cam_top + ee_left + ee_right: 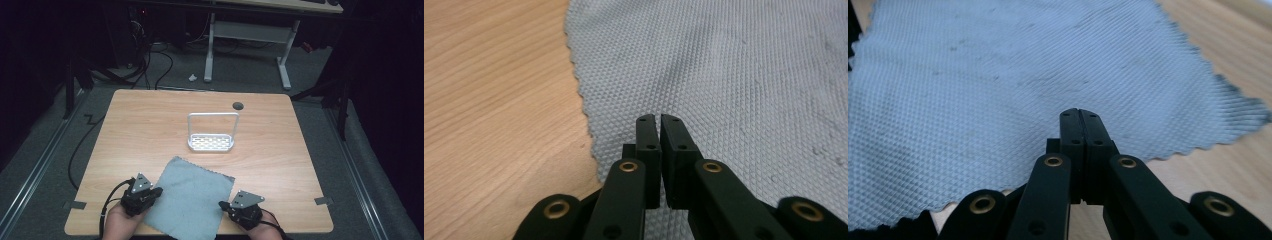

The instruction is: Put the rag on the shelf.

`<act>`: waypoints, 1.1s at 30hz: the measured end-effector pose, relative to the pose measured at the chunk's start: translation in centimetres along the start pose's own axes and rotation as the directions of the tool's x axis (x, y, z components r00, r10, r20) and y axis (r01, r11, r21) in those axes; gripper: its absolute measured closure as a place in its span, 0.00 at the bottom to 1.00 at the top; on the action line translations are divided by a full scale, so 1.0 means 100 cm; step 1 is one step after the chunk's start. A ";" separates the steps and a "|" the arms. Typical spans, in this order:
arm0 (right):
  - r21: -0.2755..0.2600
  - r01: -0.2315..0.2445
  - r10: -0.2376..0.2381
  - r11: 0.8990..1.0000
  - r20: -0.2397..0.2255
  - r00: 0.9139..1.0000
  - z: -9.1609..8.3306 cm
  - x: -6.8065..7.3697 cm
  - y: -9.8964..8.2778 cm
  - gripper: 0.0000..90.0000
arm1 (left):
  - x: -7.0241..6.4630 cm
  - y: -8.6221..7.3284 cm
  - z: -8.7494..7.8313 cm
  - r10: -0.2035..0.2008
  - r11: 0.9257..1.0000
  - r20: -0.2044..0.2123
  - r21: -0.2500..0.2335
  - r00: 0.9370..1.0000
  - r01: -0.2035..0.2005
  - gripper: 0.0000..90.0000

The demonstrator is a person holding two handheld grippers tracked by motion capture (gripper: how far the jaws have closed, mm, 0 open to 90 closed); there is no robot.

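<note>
Cloth (191,196) flat on surface (280,165) at near edge, unfolded, no lift seen. Left claw (150,194) over left edge, jaws nearly clenched, grip on fabric unclear. Right claw (227,206) clenched at right edge, grip unconfirmed. Rack (212,134) untouched beyond. Judgement: work barely begun

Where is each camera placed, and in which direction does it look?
High view: above the person's side, looking forward and down on the table; both hands, left gripper and right gripper show.
Left gripper view: along nearly shut jaws over the grey cloth.
Right gripper view: along shut jaws near the cloth's edge.
All three share the cloth.
</note>
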State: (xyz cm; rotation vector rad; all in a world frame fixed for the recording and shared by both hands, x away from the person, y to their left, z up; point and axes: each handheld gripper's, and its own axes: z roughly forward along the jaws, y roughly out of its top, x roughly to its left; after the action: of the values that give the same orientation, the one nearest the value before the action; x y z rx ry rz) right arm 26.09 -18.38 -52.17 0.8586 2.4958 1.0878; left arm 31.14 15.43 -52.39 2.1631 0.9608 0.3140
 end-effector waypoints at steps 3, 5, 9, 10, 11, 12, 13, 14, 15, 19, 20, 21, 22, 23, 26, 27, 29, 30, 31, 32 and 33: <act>0.035 0.008 -0.008 0.999 0.000 1.000 0.004 0.001 -0.001 1.00 | -0.004 0.000 0.003 0.010 1.000 0.005 0.008 1.000 -0.010 0.96; 0.034 0.000 0.000 0.999 -0.006 1.000 0.005 -0.002 -0.003 1.00 | -0.005 0.001 0.003 0.015 1.000 0.008 0.010 1.000 -0.015 0.96; 0.038 -0.021 0.021 0.999 0.021 1.000 0.004 -0.007 -0.004 1.00 | -0.009 0.001 0.004 0.019 1.000 0.027 0.011 0.999 -0.019 0.96; 0.037 -0.025 0.024 0.999 0.028 0.999 0.003 -0.008 -0.004 1.00 | -0.011 0.001 0.004 0.024 1.000 0.031 0.014 0.999 -0.024 0.96; 0.037 -0.029 0.027 0.999 0.043 0.999 0.003 -0.011 -0.005 1.00 | -0.012 0.002 0.005 0.026 1.000 0.036 0.015 0.999 -0.027 0.96; 0.037 -0.037 0.035 0.999 0.049 0.998 0.002 -0.014 -0.005 1.00 | -0.012 0.002 0.005 0.026 1.000 0.036 0.015 0.999 -0.027 0.96; 0.032 -0.051 0.049 0.998 0.058 0.997 0.002 -0.018 -0.006 1.00 | -0.016 0.003 0.006 0.036 0.999 0.045 0.014 0.998 -0.037 0.96; 0.032 -0.057 0.055 0.998 0.062 0.997 0.001 -0.021 -0.007 1.00 | -0.018 0.003 0.007 0.041 0.999 0.051 0.016 0.998 -0.042 0.96; 0.032 -0.063 0.061 0.997 0.073 0.995 0.001 -0.023 -0.007 1.00 | -0.022 0.004 0.008 0.051 0.999 0.054 0.016 0.997 -0.051 0.96; 0.027 -0.097 0.093 0.995 0.110 0.990 -0.002 -0.037 -0.010 1.00 | -0.033 0.009 0.014 0.074 0.997 0.081 0.020 0.994 -0.076 0.96; 0.027 -0.106 0.102 0.994 0.119 0.988 -0.003 -0.041 -0.011 1.00 | -0.036 0.010 0.015 0.079 0.997 0.088 0.019 0.993 -0.080 0.96; 0.025 -0.112 0.107 0.993 0.131 0.986 -0.003 -0.044 -0.012 1.00 | -0.040 0.012 0.017 0.082 0.996 0.100 0.018 0.992 -0.084 0.96; 0.024 -0.114 0.110 0.993 0.144 0.984 -0.004 -0.048 -0.013 1.00 | -0.043 0.013 0.019 0.086 0.996 0.114 0.018 0.990 -0.089 0.96; 0.024 -0.117 0.112 0.993 0.159 0.981 -0.005 -0.051 -0.013 1.00 | -0.048 0.015 0.021 0.098 0.995 0.124 0.018 0.987 -0.101 0.96; 0.015 -0.145 0.139 0.989 0.193 0.971 -0.007 -0.063 -0.017 1.00 | -0.061 0.019 0.026 0.129 0.991 0.159 0.018 0.979 -0.133 0.96; 0.011 -0.154 0.149 0.988 0.207 0.967 -0.008 -0.067 -0.018 1.00 | -0.066 0.020 0.027 0.148 0.988 0.162 0.020 0.976 -0.153 0.96; 0.005 -0.170 0.165 0.985 0.221 0.961 -0.009 -0.072 -0.019 1.00 | -0.072 0.023 0.028 0.182 0.982 0.151 0.018 0.972 -0.186 0.96; 0.000 -0.175 0.171 0.985 0.219 0.961 -0.009 -0.073 -0.020 1.00 | -0.073 0.025 0.029 0.185 0.982 0.142 0.011 0.972 -0.188 0.95; 0.001 -0.177 0.173 0.984 0.219 0.960 -0.009 -0.073 -0.020 1.00 | -0.071 0.027 0.030 0.179 0.984 0.133 -0.001 0.975 -0.180 0.94; 0.004 -0.173 0.168 0.985 0.221 0.961 -0.009 -0.073 -0.019 0.99 | -0.068 0.029 0.030 0.167 0.986 0.127 -0.011 0.978 -0.167 0.93; 0.004 -0.170 0.165 0.985 0.227 0.960 -0.009 -0.072 -0.018 0.98 | -0.064 0.030 0.031 0.161 0.987 0.112 -0.018 0.981 -0.160 0.92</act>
State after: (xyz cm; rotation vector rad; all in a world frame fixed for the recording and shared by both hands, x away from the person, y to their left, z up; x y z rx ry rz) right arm 30.57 -24.34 -52.77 1.1499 2.2857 0.9517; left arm 29.89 7.84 -51.95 2.2296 0.7226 0.2686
